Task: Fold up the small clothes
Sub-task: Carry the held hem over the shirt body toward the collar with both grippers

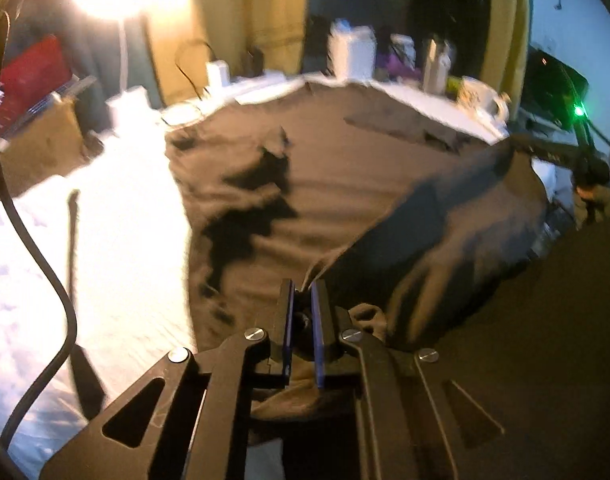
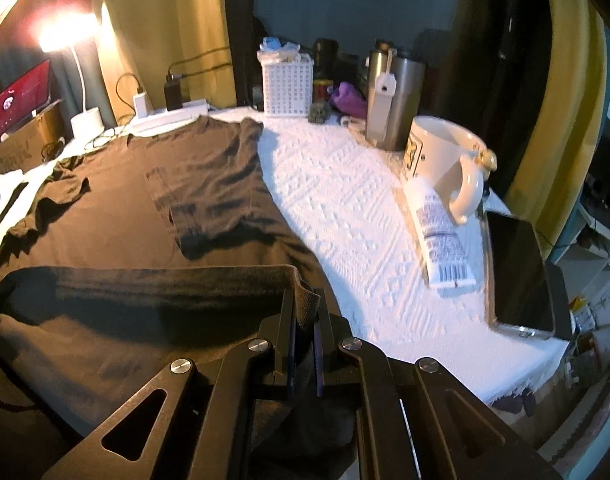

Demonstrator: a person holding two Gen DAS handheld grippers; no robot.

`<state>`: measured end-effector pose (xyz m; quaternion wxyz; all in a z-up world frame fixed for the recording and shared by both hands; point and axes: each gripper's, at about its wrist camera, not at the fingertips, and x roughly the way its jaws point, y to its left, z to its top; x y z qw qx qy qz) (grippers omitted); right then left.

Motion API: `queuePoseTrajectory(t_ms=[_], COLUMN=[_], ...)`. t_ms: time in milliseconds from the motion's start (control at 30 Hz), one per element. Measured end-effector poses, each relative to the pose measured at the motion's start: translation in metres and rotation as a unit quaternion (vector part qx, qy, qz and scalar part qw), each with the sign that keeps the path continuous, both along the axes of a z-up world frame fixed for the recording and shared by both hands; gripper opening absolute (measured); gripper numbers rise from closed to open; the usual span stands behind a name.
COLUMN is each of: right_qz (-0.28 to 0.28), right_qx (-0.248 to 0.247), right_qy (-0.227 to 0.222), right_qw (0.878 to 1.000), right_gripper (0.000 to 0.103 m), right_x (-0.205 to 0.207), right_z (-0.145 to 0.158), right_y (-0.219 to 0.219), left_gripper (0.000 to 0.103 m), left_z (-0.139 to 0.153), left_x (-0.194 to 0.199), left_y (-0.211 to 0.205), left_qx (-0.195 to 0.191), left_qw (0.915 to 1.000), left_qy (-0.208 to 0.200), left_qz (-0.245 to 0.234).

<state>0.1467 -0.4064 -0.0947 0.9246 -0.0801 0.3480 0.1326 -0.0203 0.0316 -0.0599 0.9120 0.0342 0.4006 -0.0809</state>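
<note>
A dark brown T-shirt [image 2: 117, 220] lies flat on the white textured cloth [image 2: 357, 216], with its neck towards the far side. My right gripper [image 2: 305, 300] is shut on one bottom corner of the T-shirt, and the hem runs raised off to the left. In the blurred left wrist view, my left gripper [image 1: 303, 292] is shut on the other bottom corner of the T-shirt [image 1: 345, 168]. From there the lifted hem [image 1: 445, 216] stretches up to the right.
To the right on the cloth stand a white mug [image 2: 445, 152], a tube [image 2: 441, 240] and a phone [image 2: 521, 272]. Along the back are a white basket [image 2: 287, 84], a steel tumbler [image 2: 397, 100], a power strip [image 2: 165, 118] and a lit lamp [image 2: 85, 120]. A black cable [image 1: 37, 240] hangs at the left.
</note>
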Motion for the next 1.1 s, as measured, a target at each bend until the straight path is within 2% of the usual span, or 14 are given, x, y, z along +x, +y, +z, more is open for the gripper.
queuePoseTrajectory(t_ms=[433,800,1100], right_qz=[0.019,0.029,0.029], right_qx=[0.01,0.005,0.002], right_qy=[-0.06,-0.075,-0.092], right_qw=[0.998,0.997,0.995], right_gripper=[0.006,0.006,0.006], right_x=[0.002,0.008,0.014], right_z=[0.043,0.056,0.07], right_y=[0.015,0.025,0.027], left_gripper=[0.005,0.005,0.005], left_z=[0.04,0.026,0.045], left_x=[0.016,0.028,0.041], left_y=[0.025,0.043,0.045], left_qx=[0.044,0.016,0.016], left_qw=[0.9933,0.9938,0.9895], left_qy=[-0.092,-0.079,-0.12], left_qz=[0.055,0.077,0.079])
